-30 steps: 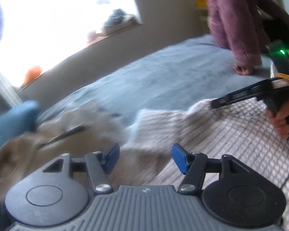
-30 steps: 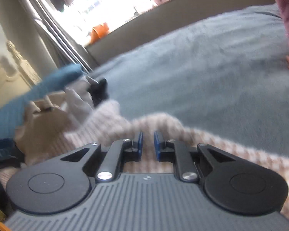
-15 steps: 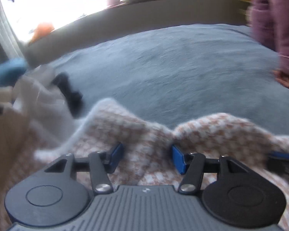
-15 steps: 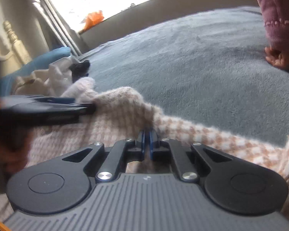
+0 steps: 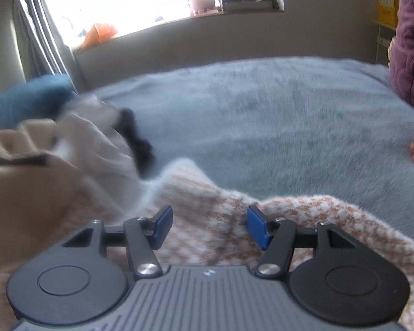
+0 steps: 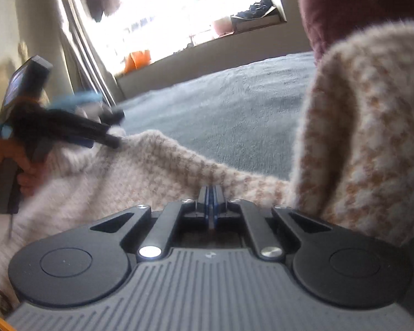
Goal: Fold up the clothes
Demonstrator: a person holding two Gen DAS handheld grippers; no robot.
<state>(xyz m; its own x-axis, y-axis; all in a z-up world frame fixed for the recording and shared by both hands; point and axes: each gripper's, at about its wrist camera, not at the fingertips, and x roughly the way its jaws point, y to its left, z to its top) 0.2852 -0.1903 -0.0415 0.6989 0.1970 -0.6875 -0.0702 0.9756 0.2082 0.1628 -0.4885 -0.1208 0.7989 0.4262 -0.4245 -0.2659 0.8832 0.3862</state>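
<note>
Two claws working the far edge of a houndstooth sweater on the bed

The right claw [image 6: 210, 193], at lower centre of its view, is pinching the edge of the sweater [image 6: 162, 162] between fully closed jaws, probably to carry that edge over for a fold. The left claw [image 5: 207, 227] is hovering with jaws apart over the knit at the bottom of its frame, gripping nothing. The sweater is lying across the grey-blue bed [image 5: 276, 115], other clothes [image 5: 77, 143] heaped at left.
</note>
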